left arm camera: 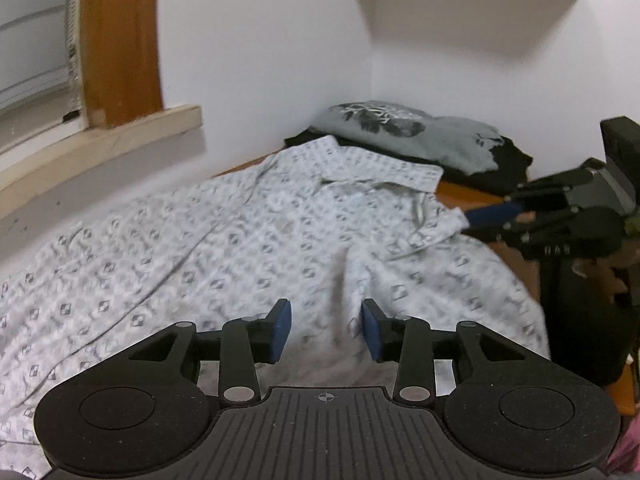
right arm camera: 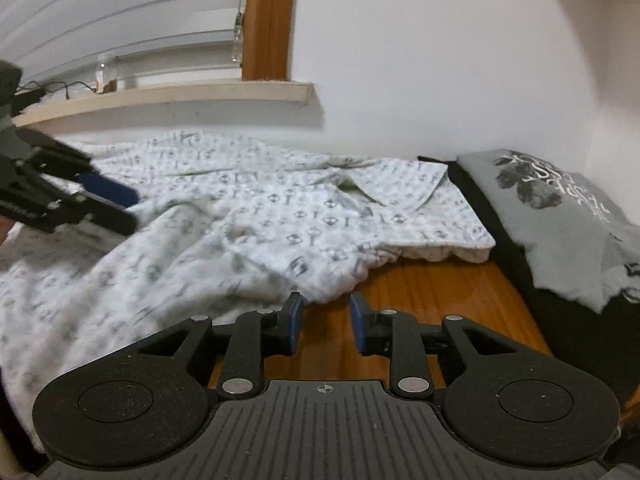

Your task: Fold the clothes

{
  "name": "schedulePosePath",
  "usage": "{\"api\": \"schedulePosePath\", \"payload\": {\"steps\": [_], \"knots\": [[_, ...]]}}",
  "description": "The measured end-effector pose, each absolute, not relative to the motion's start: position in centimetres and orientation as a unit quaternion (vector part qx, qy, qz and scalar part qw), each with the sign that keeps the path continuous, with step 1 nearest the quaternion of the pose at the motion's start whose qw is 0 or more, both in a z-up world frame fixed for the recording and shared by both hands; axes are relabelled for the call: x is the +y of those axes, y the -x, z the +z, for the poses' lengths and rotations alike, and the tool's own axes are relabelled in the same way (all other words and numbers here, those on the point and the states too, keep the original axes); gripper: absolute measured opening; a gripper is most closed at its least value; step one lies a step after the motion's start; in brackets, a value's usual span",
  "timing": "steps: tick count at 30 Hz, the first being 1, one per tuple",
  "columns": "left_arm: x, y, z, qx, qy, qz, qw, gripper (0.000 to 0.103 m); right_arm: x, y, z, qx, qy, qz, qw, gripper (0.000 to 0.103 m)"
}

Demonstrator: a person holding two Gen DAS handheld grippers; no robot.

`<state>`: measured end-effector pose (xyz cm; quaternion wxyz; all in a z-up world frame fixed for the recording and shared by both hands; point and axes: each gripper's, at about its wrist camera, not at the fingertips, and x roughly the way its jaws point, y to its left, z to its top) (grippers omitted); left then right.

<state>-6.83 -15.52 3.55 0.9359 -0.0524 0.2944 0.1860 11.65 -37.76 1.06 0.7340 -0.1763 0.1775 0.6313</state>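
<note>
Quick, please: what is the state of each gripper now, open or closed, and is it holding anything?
Left gripper: open, holding nothing, above the patterned shirt.
Right gripper: open, holding nothing, over the wooden table at the shirt's edge.

2 low wrist views share shirt (left arm camera: 248, 240).

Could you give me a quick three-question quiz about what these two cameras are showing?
1. True or false: the left gripper is clamped on the patterned shirt.
2. What lies under the grey printed T-shirt? A) black clothing B) a towel C) bare wood
3. Fill in: the right gripper hovers over the bare wooden ____.

Key: 1 false, its jaws stand apart over the cloth; 2 A, black clothing; 3 table.
</note>
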Motion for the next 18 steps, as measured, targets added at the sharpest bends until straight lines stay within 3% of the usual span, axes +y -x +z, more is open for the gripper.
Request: {"api": "schedulePosePath", "payload": {"steps": [2,3,4,10,18], "knots": [[-14.9,7.2,3.1,0.293,0.057,0.190,0.935,0.045,-37.2,-12.1,1.3,0.178,0.177,0.637,0.729,0.027],[-14.6,7.3,2.9,0.293,0.062,0.190,0.935,0.046,-36.9,-12.3,1.3,0.174,0.188,0.636,0.728,0.020],[-14.3,7.5,2.7,0.293,0.066,0.191,0.934,0.046,-36.9,-12.5,1.5,0.169,0.198,0.637,0.725,0.006],[-13.1,8.6,2.1,0.285,0.096,0.187,0.935,0.050,-39.8,-16.3,6.4,0.121,0.188,0.562,0.797,0.002],[-12.3,9.8,3.3,0.268,0.098,0.213,0.934,0.061,-39.1,-15.6,4.6,0.168,0.153,0.604,0.763,0.007]]}}
